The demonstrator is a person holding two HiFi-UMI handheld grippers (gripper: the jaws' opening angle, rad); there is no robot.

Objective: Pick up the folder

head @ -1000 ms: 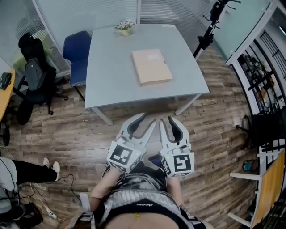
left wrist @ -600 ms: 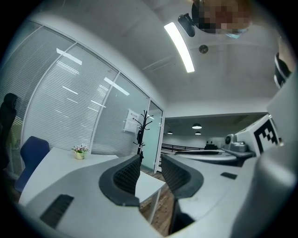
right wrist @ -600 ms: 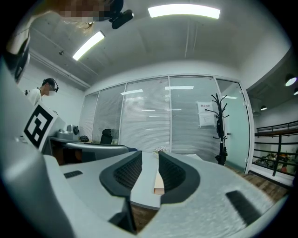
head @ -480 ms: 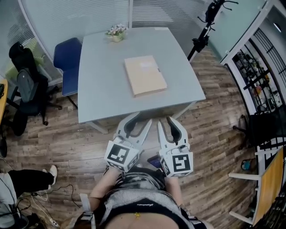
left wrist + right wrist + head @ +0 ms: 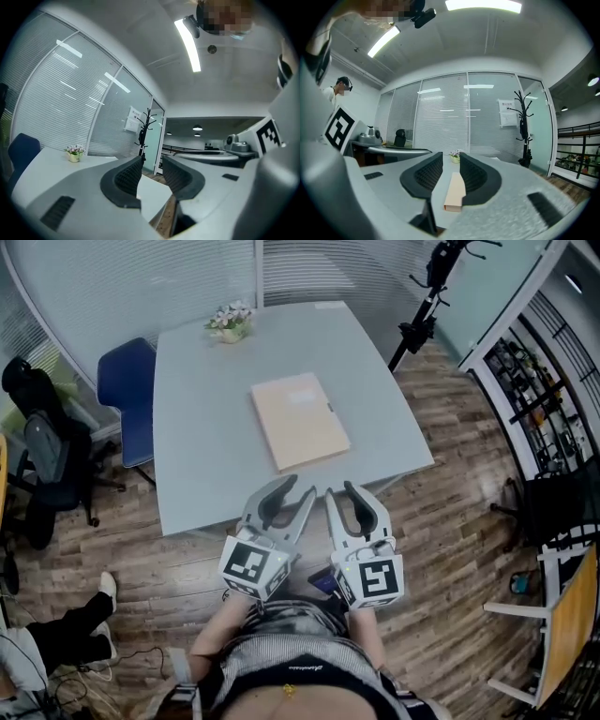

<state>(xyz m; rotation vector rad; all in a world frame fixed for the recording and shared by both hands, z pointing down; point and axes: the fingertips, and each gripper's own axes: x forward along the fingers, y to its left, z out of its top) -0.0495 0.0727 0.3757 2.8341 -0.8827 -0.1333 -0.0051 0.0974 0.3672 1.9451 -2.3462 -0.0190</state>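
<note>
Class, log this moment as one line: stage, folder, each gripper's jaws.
stage: pre-grasp | folder: flat on table, untouched | left gripper: jaws open, empty | right gripper: jaws open, empty

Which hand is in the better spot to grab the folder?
Probably the right gripper: its open fingers frame the folder straight ahead. The left gripper has only the table corner and the floor between its open fingers.
</note>
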